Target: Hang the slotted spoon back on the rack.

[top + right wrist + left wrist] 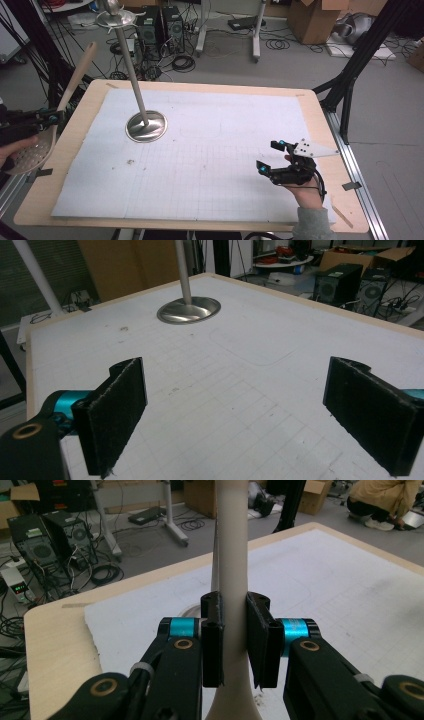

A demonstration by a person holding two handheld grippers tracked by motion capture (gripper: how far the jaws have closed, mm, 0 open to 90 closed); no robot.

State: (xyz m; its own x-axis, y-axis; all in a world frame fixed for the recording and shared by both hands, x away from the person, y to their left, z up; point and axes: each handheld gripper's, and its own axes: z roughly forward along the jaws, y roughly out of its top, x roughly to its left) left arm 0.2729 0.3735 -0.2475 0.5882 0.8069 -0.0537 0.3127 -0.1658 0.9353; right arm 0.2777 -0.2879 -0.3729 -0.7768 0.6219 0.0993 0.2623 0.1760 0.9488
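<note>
- The left gripper [47,119] sits at the tabletop's [75,140] 9 o'clock edge, its jaws closed tight on the neck of a pale slotted spoon [35,150]. In the left gripper view the handle [231,555] runs straight up between the two pads, pinched just above where it widens into the bowl.
- Gripping so close to the bowl probably keeps the long handle from swinging and leaves its far end free to be guided.
- The spoon's perforated bowl hangs low by the person's left hand [12,150], off the white mat [210,150], while the handle tip points up toward 11 o'clock.
- The metal stand [146,125] rests on the mat at about 10 o'clock from the centre, its round base flat, its pole rising to a ringed top [116,19]. That top looks meant for hanging utensils, so the raised handle is likely being lined up with it; this is a judgement only.
- The right gripper [272,157] waits at 4 o'clock near the tabletop's right edge, jaws spread wide and holding nothing; the right gripper view shows bare mat between the pads [117,410].
- Parked well apart from the stand, it stays out of the spoon's path.
</note>
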